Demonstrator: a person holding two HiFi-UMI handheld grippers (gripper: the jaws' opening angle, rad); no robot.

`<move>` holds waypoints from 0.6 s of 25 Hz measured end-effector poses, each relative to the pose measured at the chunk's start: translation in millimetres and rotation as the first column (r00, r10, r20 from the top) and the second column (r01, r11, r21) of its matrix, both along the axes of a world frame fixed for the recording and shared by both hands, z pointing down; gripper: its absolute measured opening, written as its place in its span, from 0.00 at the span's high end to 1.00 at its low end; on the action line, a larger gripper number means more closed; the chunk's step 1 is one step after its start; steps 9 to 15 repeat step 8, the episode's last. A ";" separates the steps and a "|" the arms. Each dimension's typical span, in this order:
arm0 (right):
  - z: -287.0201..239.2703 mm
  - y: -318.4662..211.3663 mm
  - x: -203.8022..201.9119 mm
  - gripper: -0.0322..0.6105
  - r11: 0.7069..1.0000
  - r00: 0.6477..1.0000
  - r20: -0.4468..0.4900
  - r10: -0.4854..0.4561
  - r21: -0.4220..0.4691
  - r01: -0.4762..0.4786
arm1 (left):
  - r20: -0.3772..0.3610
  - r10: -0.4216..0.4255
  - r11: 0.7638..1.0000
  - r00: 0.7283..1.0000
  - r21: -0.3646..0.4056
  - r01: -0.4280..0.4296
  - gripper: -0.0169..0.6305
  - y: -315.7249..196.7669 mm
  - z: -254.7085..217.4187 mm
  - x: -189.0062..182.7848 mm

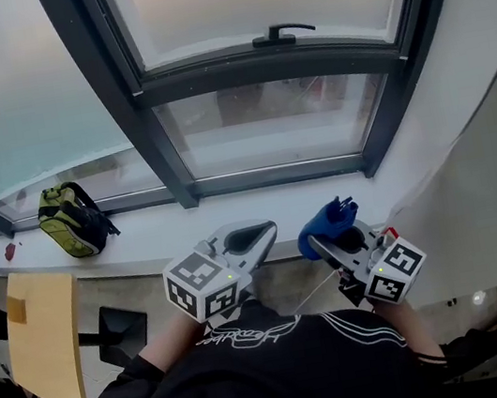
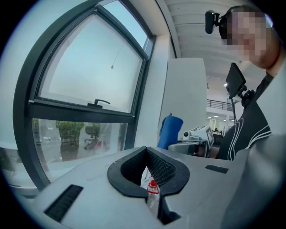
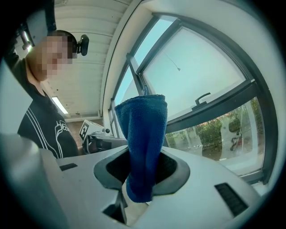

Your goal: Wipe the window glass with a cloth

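The window glass (image 1: 269, 125) in its dark frame lies ahead of me, with a black handle (image 1: 282, 35) on the upper sash. My right gripper (image 1: 330, 238) is shut on a blue cloth (image 1: 326, 221), whose folded end stands up out of the jaws (image 3: 143, 134). It is held short of the glass, over the white sill (image 1: 141, 236). My left gripper (image 1: 267, 231) hovers beside it on the left, shut with nothing in it; its black pads (image 2: 134, 157) meet at the tip. The left gripper view also shows the blue cloth (image 2: 170, 131).
A green backpack (image 1: 71, 221) rests on the sill at the left. A wooden tabletop (image 1: 40, 337) is at the lower left. A white wall (image 1: 492, 150) closes in on the right. A small red-capped bottle (image 2: 153, 187) shows through the left jaws' hollow.
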State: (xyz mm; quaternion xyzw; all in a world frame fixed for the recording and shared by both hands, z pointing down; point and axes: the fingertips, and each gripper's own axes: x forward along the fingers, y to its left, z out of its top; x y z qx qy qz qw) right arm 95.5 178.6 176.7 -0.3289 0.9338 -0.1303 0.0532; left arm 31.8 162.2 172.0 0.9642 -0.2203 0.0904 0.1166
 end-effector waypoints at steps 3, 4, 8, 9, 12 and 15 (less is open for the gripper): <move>-1.8 2.2 2.4 0.78 1.000 1.000 0.001 0.009 0.004 -0.009 | 0.002 0.008 1.000 1.000 0.010 -0.008 0.96 5.1 -4.4 1.3; -2.0 4.4 2.9 0.78 1.000 1.000 -0.001 0.009 0.004 -0.009 | 0.002 0.010 1.000 1.000 0.011 -0.010 0.96 7.6 -5.1 1.4; -7.7 13.4 5.5 0.78 1.000 1.000 -0.002 -0.004 0.014 0.004 | 0.008 0.001 1.000 1.000 0.017 -0.001 0.96 15.2 -9.7 1.2; -7.7 13.4 5.5 0.78 1.000 1.000 -0.002 -0.004 0.014 0.004 | 0.008 0.001 1.000 1.000 0.017 -0.001 0.96 15.2 -9.7 1.2; -7.7 13.4 5.5 0.78 1.000 1.000 -0.002 -0.004 0.014 0.004 | 0.008 0.001 1.000 1.000 0.017 -0.001 0.96 15.2 -9.7 1.2; -7.7 13.4 5.5 0.78 1.000 1.000 -0.002 -0.004 0.014 0.004 | 0.008 0.001 1.000 1.000 0.017 -0.001 0.96 15.2 -9.7 1.2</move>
